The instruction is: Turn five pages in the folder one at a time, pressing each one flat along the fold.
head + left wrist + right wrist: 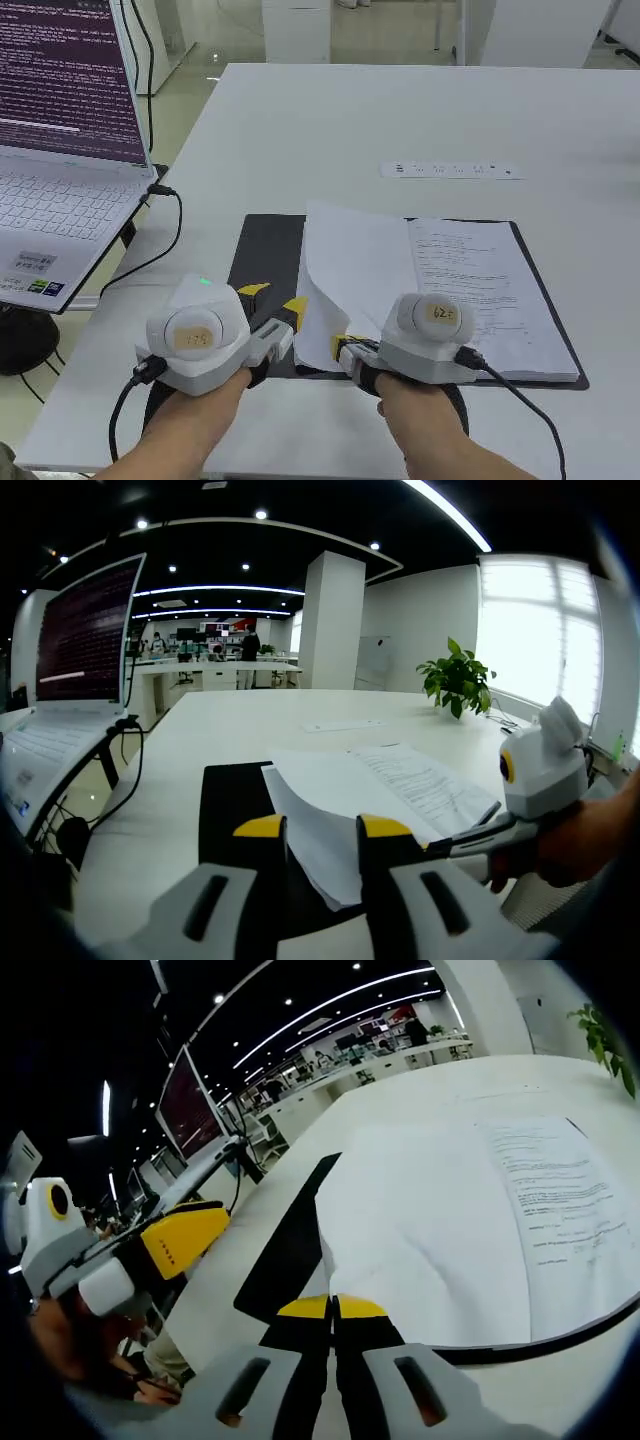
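The right gripper (332, 1308) has its jaws closed on the lower corner of the lifted page (420, 1230). The left gripper (322, 828) has its jaws apart and empty, and the black folder (225, 805) lies just ahead of them on the counter (250, 720).

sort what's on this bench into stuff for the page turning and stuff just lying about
For the job: folder, lifted page pinched in the right gripper, stack of pages, open left gripper.
Lying about: laptop, cable, power strip, plant.
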Demonstrator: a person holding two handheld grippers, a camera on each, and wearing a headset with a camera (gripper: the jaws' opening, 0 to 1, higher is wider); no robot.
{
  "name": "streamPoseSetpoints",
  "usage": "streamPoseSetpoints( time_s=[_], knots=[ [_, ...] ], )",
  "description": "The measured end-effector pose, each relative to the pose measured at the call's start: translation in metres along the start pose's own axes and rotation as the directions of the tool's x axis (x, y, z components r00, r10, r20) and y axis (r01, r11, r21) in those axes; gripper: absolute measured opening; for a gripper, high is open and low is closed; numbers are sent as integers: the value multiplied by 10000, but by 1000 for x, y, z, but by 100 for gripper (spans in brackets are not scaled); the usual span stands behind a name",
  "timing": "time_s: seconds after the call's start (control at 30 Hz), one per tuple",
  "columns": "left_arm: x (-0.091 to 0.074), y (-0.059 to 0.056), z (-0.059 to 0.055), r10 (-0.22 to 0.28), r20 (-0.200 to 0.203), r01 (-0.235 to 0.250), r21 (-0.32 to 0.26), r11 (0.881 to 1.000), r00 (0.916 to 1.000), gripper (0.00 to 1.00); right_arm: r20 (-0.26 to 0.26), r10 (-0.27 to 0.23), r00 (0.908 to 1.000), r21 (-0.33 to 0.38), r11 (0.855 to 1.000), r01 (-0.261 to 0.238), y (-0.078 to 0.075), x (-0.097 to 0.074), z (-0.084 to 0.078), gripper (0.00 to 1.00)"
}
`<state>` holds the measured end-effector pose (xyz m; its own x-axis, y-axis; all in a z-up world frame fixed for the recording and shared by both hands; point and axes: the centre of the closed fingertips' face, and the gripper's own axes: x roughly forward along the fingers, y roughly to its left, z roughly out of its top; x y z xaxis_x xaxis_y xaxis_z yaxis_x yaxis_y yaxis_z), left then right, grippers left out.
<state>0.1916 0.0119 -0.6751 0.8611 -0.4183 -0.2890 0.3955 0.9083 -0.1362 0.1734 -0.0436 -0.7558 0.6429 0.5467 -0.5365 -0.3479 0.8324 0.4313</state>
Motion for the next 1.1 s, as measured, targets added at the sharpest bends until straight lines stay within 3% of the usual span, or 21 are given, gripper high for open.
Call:
streamPoseSetpoints(
  time_s=[0.23, 0.4, 0.5, 0.6, 0.73, 0.8, 0.83, 0.9, 0.97, 1.1],
  knots=[
    [5, -1, -12, -183, -425, 183, -6, 9998, 9989, 27, -538, -301, 9981, -563, 9980, 271, -2, 15, -14, 0],
    [14, -8, -30, -457, -1076, 487, 250, 9985, 9931, 27, -764, -403, 9963, -677, 9971, 352, -8, 22, -23, 0],
    [22, -14, -42, -634, -1605, 716, 458, 9964, 9850, 26, -521, -104, 9986, -758, 9971, 64, -4, 25, -23, 0],
    [32, -23, -45, -808, -1750, 903, 470, 9948, 9812, 26, -548, 79, 9985, -650, 9978, -115, -3, 22, -26, 1],
    [46, -38, -51, -1132, -2089, 1304, 702, 9890, 9714, 27, -672, 706, 9952, -316, 9968, -728, 6, 16, -33, 5],
    [52, -43, -64, -1237, -2630, 1512, 867, 9847, 9568, 29, -614, 903, 9940, -502, 9944, -935, 9, 8, -34, 6],
    [54, -43, -73, -1154, -3005, 1521, 1016, 9831, 9468, 29, -620, 895, 9941, -515, 9944, -927, 6, 4, -35, 6],
    [58, -38, -84, -808, -3239, 1291, 1306, 9830, 9426, 28, -587, 872, 9945, -612, 9940, -907, 0, -5, -35, 3],
    [59, -34, -91, -635, -3342, 1094, 1204, 9867, 9404, 24, -502, 676, 9964, -612, 9956, -706, -10, -12, -32, 0],
    [57, -24, -106, -221, -3546, 653, 1103, 9918, 9347, 23, 162, 172, 9997, -87, 9998, -171, -35, -24, -17, 0]
  ],
)
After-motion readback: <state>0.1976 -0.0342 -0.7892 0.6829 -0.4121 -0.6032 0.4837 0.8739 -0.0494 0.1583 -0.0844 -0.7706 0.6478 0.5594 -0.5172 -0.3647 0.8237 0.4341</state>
